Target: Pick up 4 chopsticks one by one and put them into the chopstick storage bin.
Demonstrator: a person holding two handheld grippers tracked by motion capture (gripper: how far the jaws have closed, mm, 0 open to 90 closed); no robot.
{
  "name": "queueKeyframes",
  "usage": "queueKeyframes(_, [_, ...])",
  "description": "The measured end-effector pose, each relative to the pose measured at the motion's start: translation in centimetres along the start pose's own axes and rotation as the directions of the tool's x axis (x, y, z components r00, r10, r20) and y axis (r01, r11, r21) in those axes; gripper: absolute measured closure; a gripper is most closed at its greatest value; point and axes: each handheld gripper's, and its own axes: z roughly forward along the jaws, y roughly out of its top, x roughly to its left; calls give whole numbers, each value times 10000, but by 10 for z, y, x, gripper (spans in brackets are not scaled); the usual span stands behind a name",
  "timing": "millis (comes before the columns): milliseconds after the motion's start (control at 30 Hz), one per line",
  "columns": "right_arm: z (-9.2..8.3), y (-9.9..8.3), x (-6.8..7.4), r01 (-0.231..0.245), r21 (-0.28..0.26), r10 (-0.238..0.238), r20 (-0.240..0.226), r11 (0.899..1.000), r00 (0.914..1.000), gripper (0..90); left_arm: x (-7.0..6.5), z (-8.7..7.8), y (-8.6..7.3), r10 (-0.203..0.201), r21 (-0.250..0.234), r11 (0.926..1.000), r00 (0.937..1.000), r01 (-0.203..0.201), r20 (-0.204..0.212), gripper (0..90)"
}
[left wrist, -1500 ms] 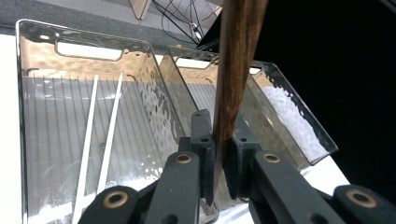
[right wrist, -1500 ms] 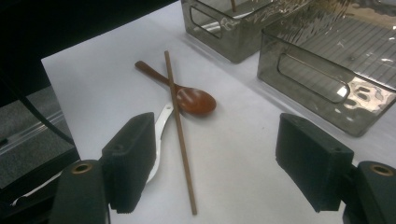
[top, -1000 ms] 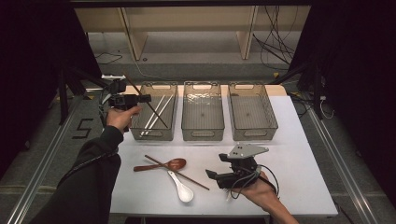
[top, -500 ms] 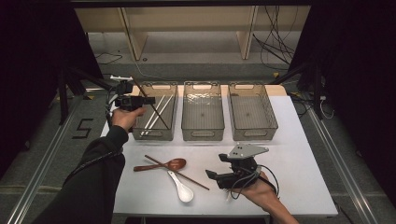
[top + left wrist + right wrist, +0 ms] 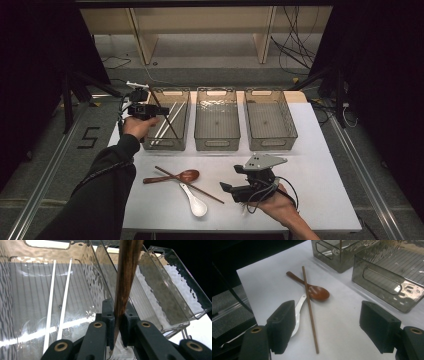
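My left gripper [image 5: 149, 111] is shut on a dark brown chopstick [image 5: 169, 126], which slants over the left clear bin [image 5: 162, 145]. In the left gripper view the chopstick [image 5: 125, 290] stands pinched between the closed jaws of the left gripper [image 5: 117, 322]. Two white chopsticks [image 5: 57, 302] lie on that bin's floor [image 5: 172, 109]. My right gripper [image 5: 231, 192] rests open near the table's front, pointing left. Between its wide pads in the right gripper view [image 5: 327, 325] lie a second brown chopstick [image 5: 310, 310], a brown wooden spoon [image 5: 318, 292] and a white spoon [image 5: 297, 312], all apart from the pads.
Three clear bins stand in a row at the back of the white table [image 5: 320, 150]: the left one, a middle bin [image 5: 216, 145] and a right bin [image 5: 272, 145]. The loose chopstick [image 5: 190, 185] crosses the brown spoon [image 5: 182, 176] beside the white spoon [image 5: 195, 204].
My left gripper has edged slightly right toward the left bin with the brown chopstick in it. The right gripper has stayed still.
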Motion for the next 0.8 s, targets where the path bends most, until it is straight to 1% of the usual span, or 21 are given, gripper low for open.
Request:
queueKeyframes(100, [0, 0, 0, 8, 17, -8, 4, 10000, 10000, 300, -1, 2, 0, 105, 84, 9999, 9999, -104, -104, 820])
queueKeyframes(133, [0, 0, 0, 12, 17, -12, -1, 10000, 10000, 300, -1, 2, 0, 85, 111, 9999, 9999, -84, -138, 808])
queueKeyframes(233, [0, 0, 0, 8, 29, -8, -5, 10000, 10000, 299, -1, 4, 1, 77, 208, 9998, 9998, -73, -194, 706])
queueKeyframes(333, [1, 0, 0, 10, 29, -10, -33, 10000, 10000, 300, -2, 6, 1, 52, 241, 9997, 9990, -41, -447, 607])
queueKeyframes(367, [1, 0, 0, 17, 21, -17, -29, 10000, 10000, 300, -2, 6, 1, 112, 289, 9995, 9987, -97, -506, 587])
queueKeyframes(467, [1, 0, 0, 20, 27, -20, -40, 10000, 10000, 300, -3, 8, 1, 300, 430, 9987, 9971, -271, -694, 560])
queueKeyframes(533, [1, 0, 0, 20, 26, -19, -43, 10000, 10000, 300, -3, 9, 2, 323, 504, 9983, 9961, -282, -819, 546])
queueKeyframes(667, [1, 0, 0, 24, 27, -24, -47, 10000, 10000, 301, -3, 9, 3, 209, 511, 9986, 9962, -167, -845, 517])
queueKeyframes(733, [1, 0, 0, 18, 33, -18, -61, 10000, 10000, 301, -3, 8, 3, 174, 525, 9985, 9961, -129, -866, 488])
queueKeyframes(800, [1, 0, 0, 27, 35, -26, -55, 10000, 10000, 301, -3, 7, 2, 222, 536, 9984, 9966, -180, -797, 465])
